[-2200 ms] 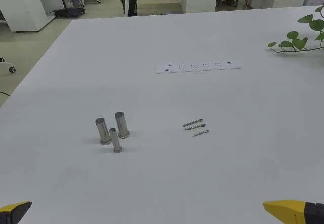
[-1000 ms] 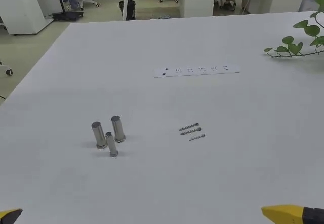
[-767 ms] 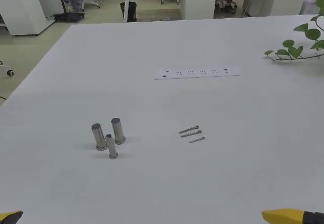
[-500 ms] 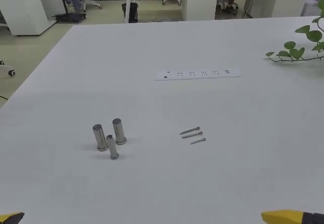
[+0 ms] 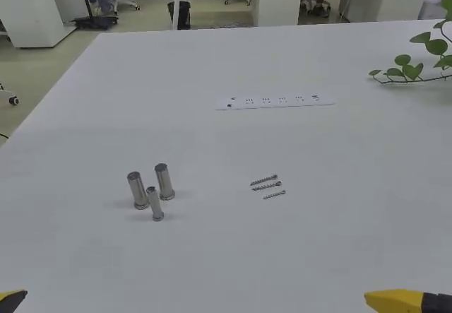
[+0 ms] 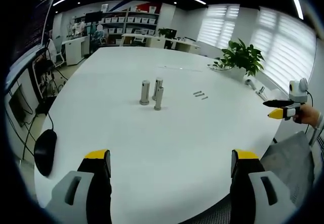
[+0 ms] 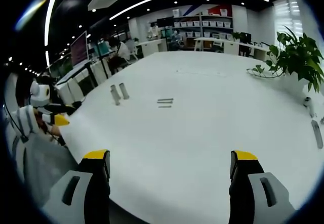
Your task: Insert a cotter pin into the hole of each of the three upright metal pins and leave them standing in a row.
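Three steel pins (image 5: 150,191) stand upright in a tight cluster on the white table, left of centre; they also appear as the pins (image 6: 152,93) in the left gripper view and the pins (image 7: 118,93) in the right gripper view. Three cotter pins (image 5: 268,186) lie side by side to their right, seen again as cotter pins (image 6: 200,94) and cotter pins (image 7: 164,101). My left gripper (image 6: 172,181) hangs open over the near table edge, well short of the pins. My right gripper (image 7: 171,181) is open too, at the near right edge, its yellow tip (image 5: 406,302) low in the head view.
A white power strip (image 5: 274,102) lies flat mid-table beyond the parts. A leafy plant (image 5: 424,55) trails onto the table at the far right. A black mouse (image 6: 45,151) sits off the table's left side. Office chairs and cabinets stand behind the far edge.
The head camera drifted a little, so the whole scene shifted slightly. The pins and cotter pins have stayed put, and both yellow tips stay at the bottom corners.
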